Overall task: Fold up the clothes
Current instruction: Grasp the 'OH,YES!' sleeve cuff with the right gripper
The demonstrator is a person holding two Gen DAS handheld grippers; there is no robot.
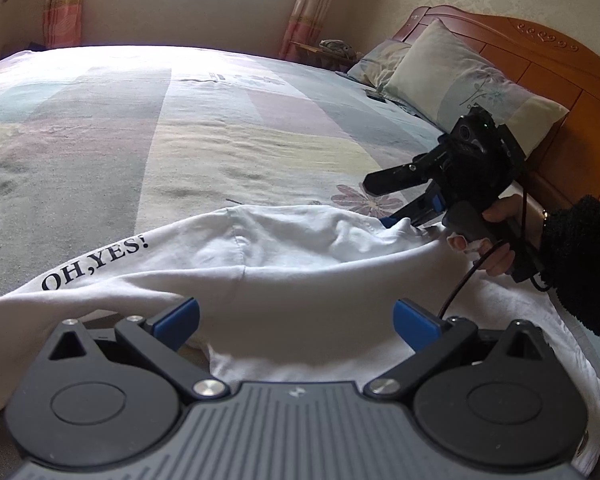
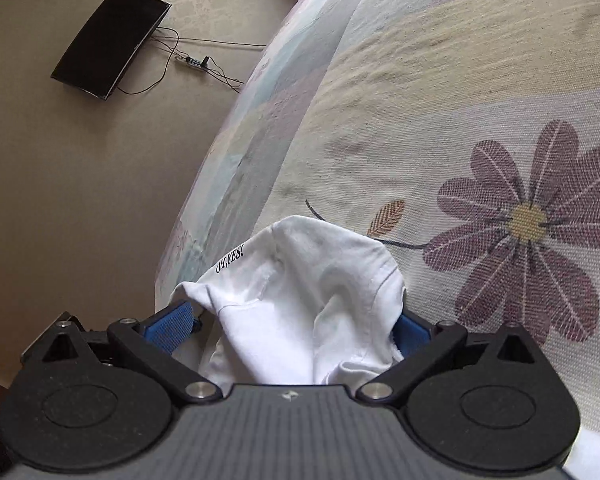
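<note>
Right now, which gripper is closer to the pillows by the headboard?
Right. The right gripper is at the white T-shirt's far edge, toward the pillows. The left gripper sits farther away at the shirt's near side.

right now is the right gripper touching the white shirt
Touching. The right wrist view shows the white shirt bunched between the right gripper's blue pads.

Bed point(image 1: 180, 128) with what lies on it.
You see its pastel flowered cover bearing a white shirt point(image 1: 300, 264) and two pillows point(image 1: 460, 80) by the headboard.
</note>
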